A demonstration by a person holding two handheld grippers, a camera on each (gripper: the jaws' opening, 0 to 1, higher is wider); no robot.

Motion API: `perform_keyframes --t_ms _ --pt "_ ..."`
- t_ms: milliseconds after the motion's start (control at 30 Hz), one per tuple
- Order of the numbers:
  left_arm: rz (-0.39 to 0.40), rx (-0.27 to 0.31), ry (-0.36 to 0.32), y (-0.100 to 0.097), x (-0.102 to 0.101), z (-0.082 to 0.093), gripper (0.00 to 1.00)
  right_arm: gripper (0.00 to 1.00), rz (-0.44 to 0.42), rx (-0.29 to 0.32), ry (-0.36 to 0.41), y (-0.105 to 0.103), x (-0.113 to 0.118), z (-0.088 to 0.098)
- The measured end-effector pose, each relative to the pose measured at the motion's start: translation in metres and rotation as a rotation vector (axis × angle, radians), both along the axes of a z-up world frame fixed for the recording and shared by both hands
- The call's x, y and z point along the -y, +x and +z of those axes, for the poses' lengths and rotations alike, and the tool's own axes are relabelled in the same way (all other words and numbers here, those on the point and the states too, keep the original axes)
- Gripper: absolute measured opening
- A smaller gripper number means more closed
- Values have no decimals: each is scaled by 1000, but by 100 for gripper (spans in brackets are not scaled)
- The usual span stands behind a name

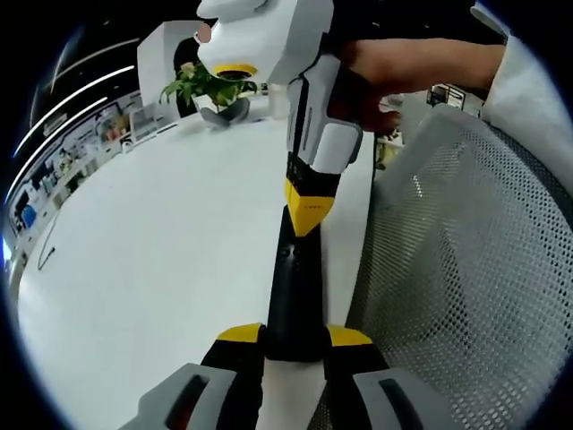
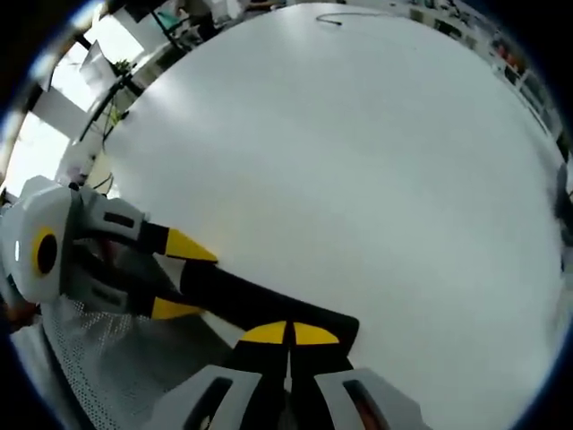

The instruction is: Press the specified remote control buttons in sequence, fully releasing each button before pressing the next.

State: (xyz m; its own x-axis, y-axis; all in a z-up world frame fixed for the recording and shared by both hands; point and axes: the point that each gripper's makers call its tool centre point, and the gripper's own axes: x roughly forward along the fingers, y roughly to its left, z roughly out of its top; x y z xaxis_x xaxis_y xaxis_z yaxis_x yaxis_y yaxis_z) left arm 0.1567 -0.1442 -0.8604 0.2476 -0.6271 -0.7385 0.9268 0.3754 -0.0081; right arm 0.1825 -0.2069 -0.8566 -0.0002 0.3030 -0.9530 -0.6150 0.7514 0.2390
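You are holding the black remote control (image 1: 294, 296) at the table's (image 1: 161, 260) edge, its near end clamped in the left claw (image 1: 294, 339), whose yellow-tipped jaws are gripping it on both sides. In the left gripper view the right claw (image 1: 309, 208), with jaws drawn together, is bearing down on the remote's far end, with your hand (image 1: 403, 67) behind it. In the right gripper view the right claw (image 2: 288, 334) is sitting on the remote (image 2: 260, 309) with its yellow tips meeting, while the left claw (image 2: 183, 278) is coming in from the left, straddling the other end. The buttons are hidden under the tips, so which one is engaged cannot be told. This reads as a press in progress. The next move calls for lifting the right claw fully clear before seeking the next button, keeping the left grip steady. A potted plant (image 1: 215, 88) is standing well apart at the table's far side; a mesh chair back (image 1: 466, 269) is lying just beside the table.
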Motion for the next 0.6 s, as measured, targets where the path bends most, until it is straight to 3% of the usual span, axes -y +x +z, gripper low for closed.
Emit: perform_keyframes --t_ms 133,600 --pt "7 -7 14 0 1 0 24 0 -80 -38 14 0 1 0" --pt "-21 0 10 0 4 0 23 0 -167 -104 30 -2 2 2"
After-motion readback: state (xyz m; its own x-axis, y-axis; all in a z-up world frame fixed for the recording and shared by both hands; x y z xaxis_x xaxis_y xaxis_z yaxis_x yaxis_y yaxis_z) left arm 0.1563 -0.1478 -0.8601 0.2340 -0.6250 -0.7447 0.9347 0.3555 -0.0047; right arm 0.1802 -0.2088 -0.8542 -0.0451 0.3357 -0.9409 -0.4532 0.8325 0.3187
